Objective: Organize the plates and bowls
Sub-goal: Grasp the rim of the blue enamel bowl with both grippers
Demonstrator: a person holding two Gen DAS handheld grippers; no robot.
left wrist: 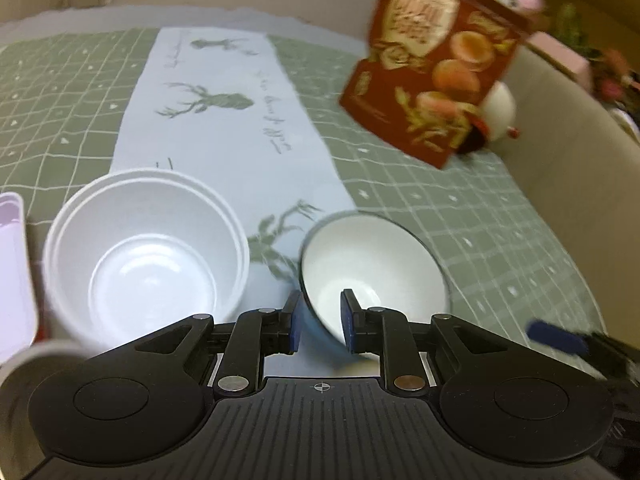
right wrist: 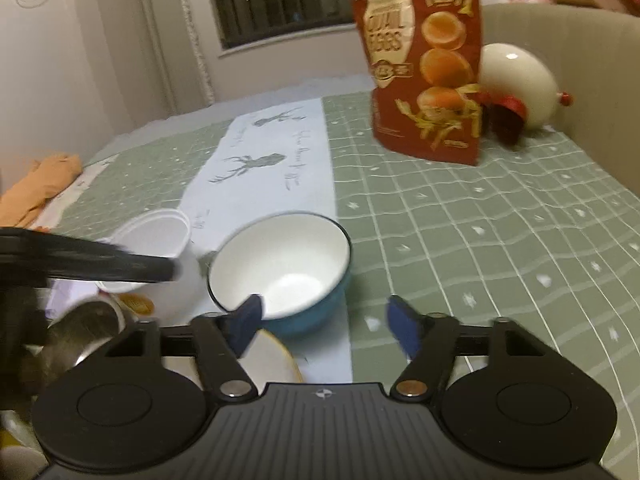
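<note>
A desk point(right wrist: 500, 220) is covered by a green grid-patterned cloth, with a pale runner point(left wrist: 224, 112) printed with deer laid along its middle. A red snack bag point(right wrist: 424, 68) is stood upright at the far side, and a cream round ornament point(right wrist: 516, 80) is seen just behind it, touching or nearly so. A stack of white plastic bowls point(left wrist: 148, 248) is placed on the near part of the runner, at the left in the left wrist view. Just beside it, to the right, a blue bowl with a white inside point(right wrist: 284, 268) is found, tilted in the left wrist view. Its near rim is gripped by the left gripper point(left wrist: 320, 320): one pad is set inside the bowl and one outside, jaws clenched on the wall. The right gripper point(right wrist: 326, 322) is held near the same bowl with jaws released and nothing between them; its left pad point(right wrist: 248, 320) is seen in front of the bowl's rim, contact cannot be told. A white plate with a yellow edge point(right wrist: 276, 356) is partly seen under the right gripper. A metal cup point(right wrist: 84, 328) is lying at lower left, blurred.
</note>
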